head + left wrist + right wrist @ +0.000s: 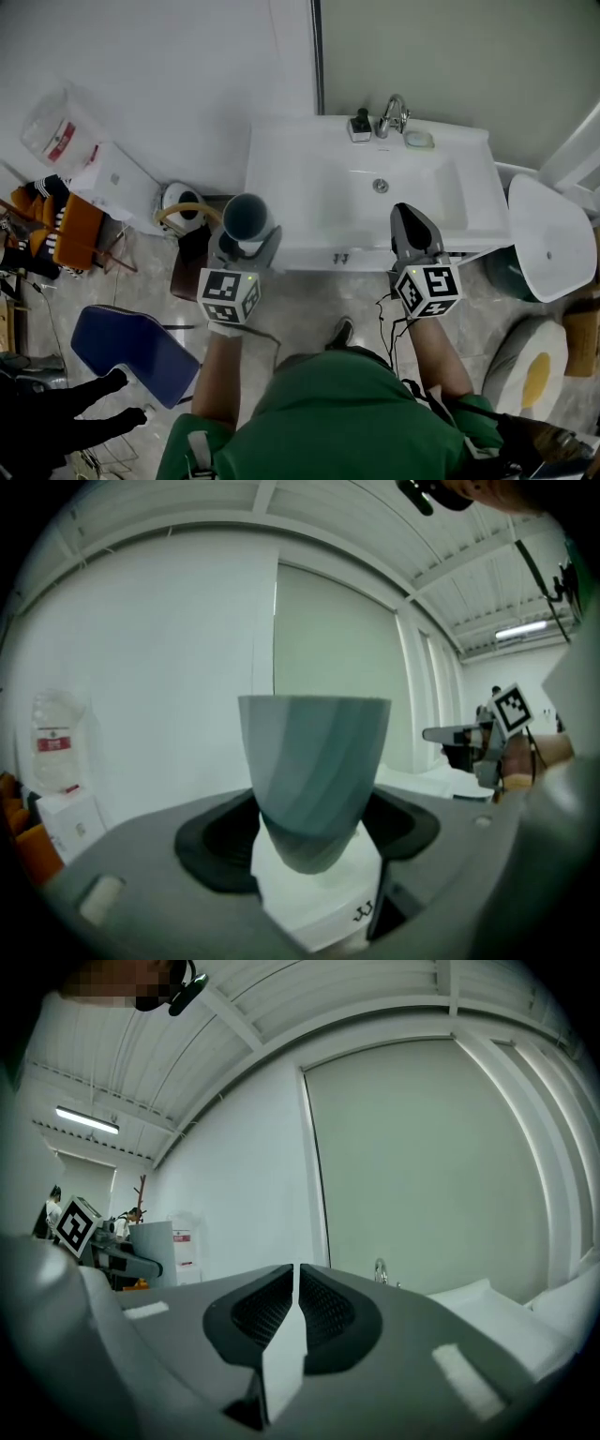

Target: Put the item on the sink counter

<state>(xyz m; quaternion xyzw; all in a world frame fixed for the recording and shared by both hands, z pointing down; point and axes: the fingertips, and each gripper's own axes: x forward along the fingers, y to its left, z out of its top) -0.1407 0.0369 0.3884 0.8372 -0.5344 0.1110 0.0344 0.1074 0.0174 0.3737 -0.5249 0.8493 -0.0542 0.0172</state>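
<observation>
A grey-blue cup (246, 218) stands upright in my left gripper (246, 246), which is shut on its lower part; it hangs just left of the front left corner of the white sink counter (281, 155). In the left gripper view the cup (314, 771) fills the middle, with the dark pads (217, 841) pressing on its base. My right gripper (415, 234) is over the counter's front edge, right of the basin (380, 192), shut and empty. In the right gripper view its jaws (293, 1288) meet along one line.
A tap (394, 114), a dark dispenser (360, 124) and a soap dish (418, 140) stand at the counter's back. A white box (117, 183) and a blue chair (136, 352) are at the left. A white round lid (553, 234) is at the right.
</observation>
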